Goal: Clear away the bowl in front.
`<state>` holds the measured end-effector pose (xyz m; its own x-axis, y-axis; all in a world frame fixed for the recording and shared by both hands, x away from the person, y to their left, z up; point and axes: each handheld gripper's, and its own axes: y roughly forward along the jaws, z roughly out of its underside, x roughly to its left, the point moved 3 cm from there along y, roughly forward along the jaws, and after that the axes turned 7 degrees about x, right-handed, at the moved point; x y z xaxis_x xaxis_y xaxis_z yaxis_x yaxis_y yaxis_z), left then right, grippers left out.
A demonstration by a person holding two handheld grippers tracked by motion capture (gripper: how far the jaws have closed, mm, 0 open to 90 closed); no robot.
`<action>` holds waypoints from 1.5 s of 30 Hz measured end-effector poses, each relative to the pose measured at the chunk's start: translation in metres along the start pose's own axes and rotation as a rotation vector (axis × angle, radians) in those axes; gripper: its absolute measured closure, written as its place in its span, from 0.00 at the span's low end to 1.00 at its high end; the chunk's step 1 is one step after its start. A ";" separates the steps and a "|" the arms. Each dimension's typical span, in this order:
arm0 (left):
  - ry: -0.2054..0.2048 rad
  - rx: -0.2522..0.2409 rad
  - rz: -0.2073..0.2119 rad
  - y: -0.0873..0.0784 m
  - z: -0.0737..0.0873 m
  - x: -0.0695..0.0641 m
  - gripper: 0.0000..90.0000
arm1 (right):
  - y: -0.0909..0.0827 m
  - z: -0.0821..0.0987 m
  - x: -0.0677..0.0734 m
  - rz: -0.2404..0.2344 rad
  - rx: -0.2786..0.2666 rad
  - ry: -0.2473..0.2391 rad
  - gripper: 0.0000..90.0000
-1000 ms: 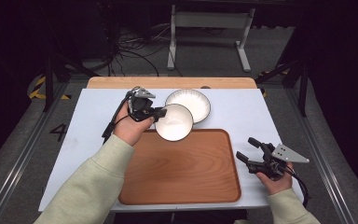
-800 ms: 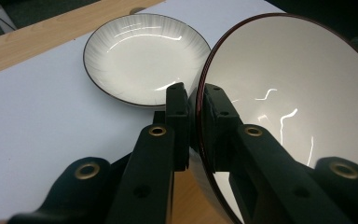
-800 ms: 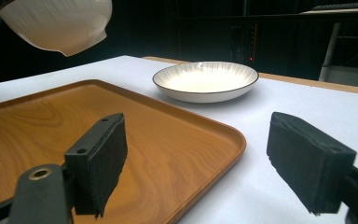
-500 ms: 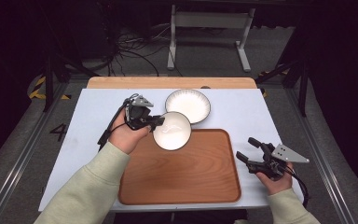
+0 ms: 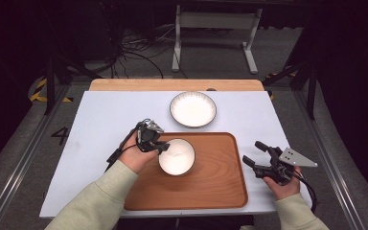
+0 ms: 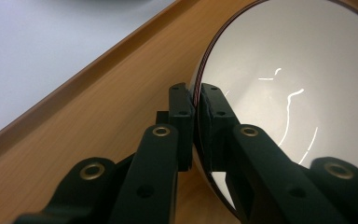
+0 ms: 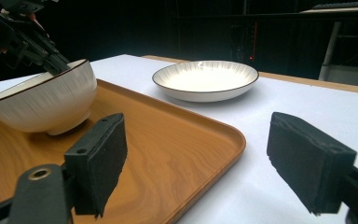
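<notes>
One wooden tray (image 5: 206, 187): rounded corners, raised lip, visible grain. One glossy white bowl (image 5: 177, 156), dark rim line, fine ribbed streaks outside; on tray, left half. One shallow plate (image 5: 193, 109), same glaze, streaked rim, on white table (image 5: 100, 124) beyond tray. Left gripper (image 6: 196, 100) clamped on bowl rim, one jaw inside, one outside. Right gripper (image 5: 260, 154) off tray's right edge, jaws apart, holding nothing. Right gripper view reveals bowl tilted, foot partly lifted; high view hides that.
</notes>
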<state>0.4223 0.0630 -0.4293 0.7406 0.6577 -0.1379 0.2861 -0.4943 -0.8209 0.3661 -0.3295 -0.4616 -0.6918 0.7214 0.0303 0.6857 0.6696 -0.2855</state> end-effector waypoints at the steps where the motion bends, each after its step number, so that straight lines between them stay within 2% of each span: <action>1: -0.001 0.001 0.001 0.000 0.000 0.000 0.94 | 0.000 0.000 0.000 0.002 -0.001 -0.002 0.23; 9: -0.001 0.011 0.008 0.002 0.000 -0.001 0.94 | 0.000 0.000 0.000 0.001 -0.001 0.000 0.23; 12: -0.023 0.020 0.041 0.004 -0.001 0.000 0.94 | 0.000 0.000 0.000 0.002 -0.002 0.001 0.23; 18: -0.040 0.015 0.062 0.008 -0.003 0.003 0.93 | 0.000 0.000 0.000 0.002 -0.003 0.001 0.23; 19: -0.043 0.010 0.065 0.009 -0.004 0.003 0.87 | 0.000 0.000 0.000 0.002 -0.002 0.001 0.23; 20: -0.039 0.007 0.048 0.011 -0.004 0.004 0.70 | 0.000 0.000 0.000 0.002 -0.003 0.002 0.23; 21: -0.034 0.012 0.039 0.011 -0.004 0.005 0.62 | 0.000 0.000 0.000 0.002 -0.004 0.001 0.23; 23: -0.031 0.011 0.048 0.012 -0.003 0.004 0.58 | 0.000 0.000 0.000 0.001 -0.004 0.003 0.23; 30: 0.008 -0.044 0.058 0.007 -0.004 0.000 0.43 | 0.000 0.000 -0.001 0.000 0.004 0.002 0.23; 32: 0.043 -0.084 0.062 0.001 -0.004 -0.003 0.40 | 0.001 0.000 -0.001 0.002 0.008 0.006 0.23; 35: 0.060 -0.105 0.059 -0.004 -0.004 -0.005 0.38 | 0.001 0.000 -0.002 0.001 0.010 0.015 0.23; 36: 0.074 -0.131 0.066 -0.010 -0.004 -0.008 0.38 | 0.001 0.000 -0.002 -0.001 0.012 0.018 0.23; 37: 0.074 -0.131 0.066 -0.010 -0.004 -0.008 0.37 | 0.001 0.000 -0.002 -0.001 0.012 0.018 0.23; 38: 0.090 -0.159 0.061 -0.017 -0.004 -0.010 0.36 | 0.002 -0.001 -0.003 -0.002 0.019 0.025 0.23; 40: 0.094 -0.172 0.062 -0.020 -0.003 -0.011 0.36 | 0.003 -0.001 -0.003 -0.004 0.027 0.032 0.22; 42: 0.104 -0.215 0.062 -0.029 -0.001 -0.014 0.35 | 0.004 -0.001 -0.004 -0.010 0.036 0.041 0.22; 45: 0.107 -0.236 0.053 -0.034 0.001 -0.015 0.33 | 0.003 -0.001 -0.005 -0.009 0.035 0.053 0.24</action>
<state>0.4005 0.0709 -0.3999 0.8146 0.5700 -0.1075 0.3700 -0.6534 -0.6604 0.3724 -0.3311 -0.4616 -0.6843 0.7244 0.0836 0.6706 0.6702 -0.3180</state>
